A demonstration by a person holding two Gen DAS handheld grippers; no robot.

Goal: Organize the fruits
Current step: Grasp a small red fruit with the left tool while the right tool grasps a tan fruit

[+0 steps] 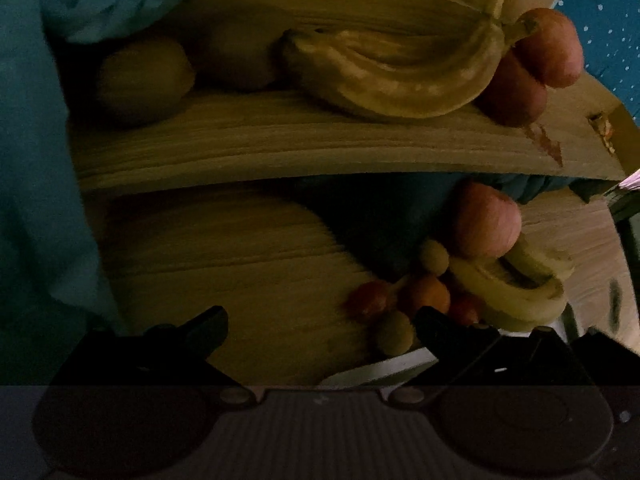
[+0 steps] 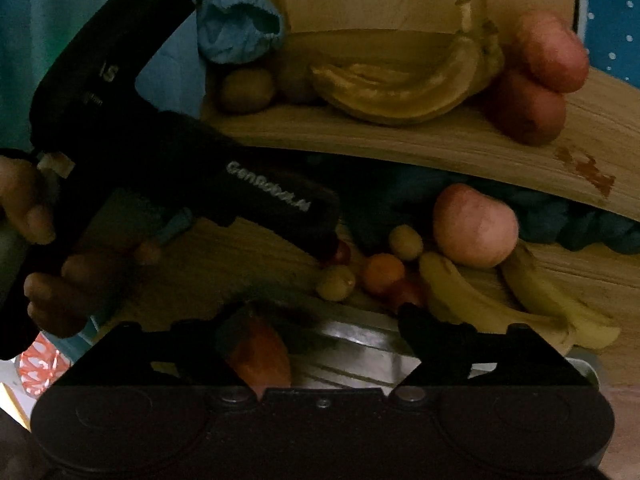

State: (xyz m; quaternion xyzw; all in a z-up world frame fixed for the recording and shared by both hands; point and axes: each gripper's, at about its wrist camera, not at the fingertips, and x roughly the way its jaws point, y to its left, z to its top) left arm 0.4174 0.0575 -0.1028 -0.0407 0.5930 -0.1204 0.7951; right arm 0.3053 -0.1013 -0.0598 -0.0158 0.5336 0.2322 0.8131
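Note:
On the upper wooden shelf (image 1: 320, 148) lie a banana bunch (image 1: 392, 76), two red apples (image 1: 548, 48) and brownish round fruits (image 1: 144, 80). Below, on the wooden table (image 1: 240, 264), a pink apple (image 1: 486, 224), two bananas (image 1: 520, 292), an orange (image 1: 426, 294) and small green and red fruits (image 1: 394, 332) sit in a cluster. My left gripper (image 1: 320, 320) is open with nothing between its fingers, the cluster just off its right finger. My right gripper (image 2: 324, 316) is open above a metal tray (image 2: 360, 344) that holds an orange-red fruit (image 2: 260, 356) beside its left finger.
A hand (image 2: 60, 292) holds the black left gripper (image 2: 326, 240), which reaches across the right wrist view toward the small fruits. Crumpled blue cloth (image 2: 240, 32) sits at the shelf's left end, and teal fabric (image 1: 32, 160) hangs on the left. Dark cloth (image 2: 580, 220) lies under the shelf.

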